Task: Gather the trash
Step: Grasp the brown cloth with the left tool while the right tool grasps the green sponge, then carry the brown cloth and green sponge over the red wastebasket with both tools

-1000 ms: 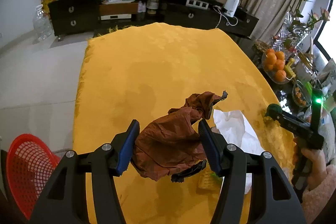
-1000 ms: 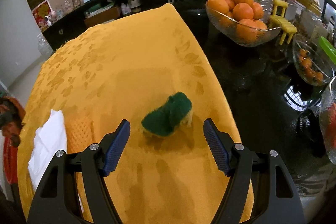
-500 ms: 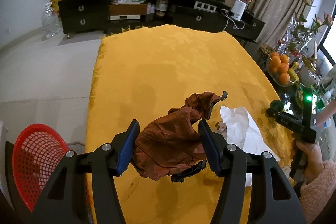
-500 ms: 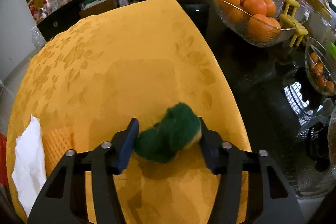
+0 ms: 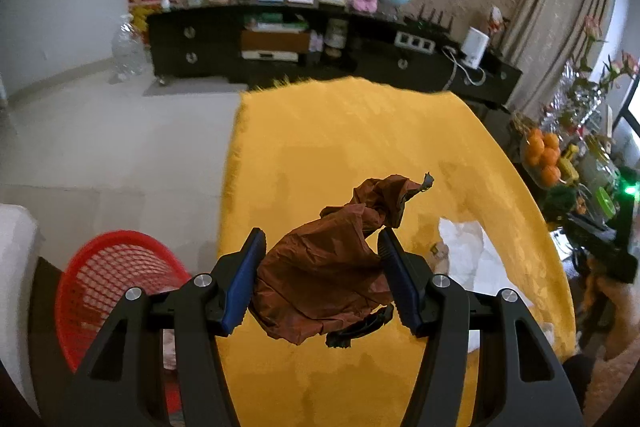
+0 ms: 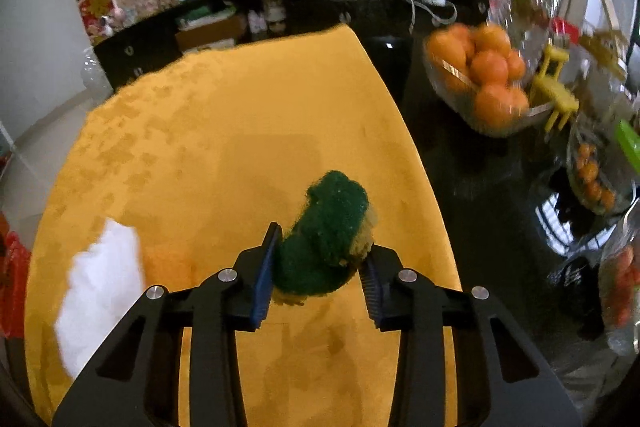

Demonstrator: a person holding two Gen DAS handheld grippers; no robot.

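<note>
My left gripper (image 5: pixel 322 263) is shut on a crumpled brown wrapper (image 5: pixel 328 267), held above the yellow tablecloth (image 5: pixel 340 139). A red mesh basket (image 5: pixel 108 283) stands on the floor at the lower left of that view. My right gripper (image 6: pixel 320 259) is closing on a green and yellow scouring sponge (image 6: pixel 326 231), its pads squeezing it and lifting it off the cloth. A white tissue (image 6: pixel 96 287) lies on the cloth to the left, with an orange mesh piece (image 6: pixel 166 261) beside it. The tissue (image 5: pixel 468 255) also shows in the left wrist view, to the right of the wrapper.
A glass bowl of oranges (image 6: pixel 484 83) and smaller dishes stand on the dark glass table (image 6: pixel 472 195) right of the cloth. A yellow toy chair (image 6: pixel 554 87) stands beside the bowl. A dark TV cabinet (image 5: pixel 280 43) lines the far wall. A person's hand (image 5: pixel 612 303) holds the other gripper at the right edge.
The right gripper's jaws closed onto the green sponge and raised it off the cloth. The left gripper moved up and leftward with the wrapper, bringing more of the red basket into view.
</note>
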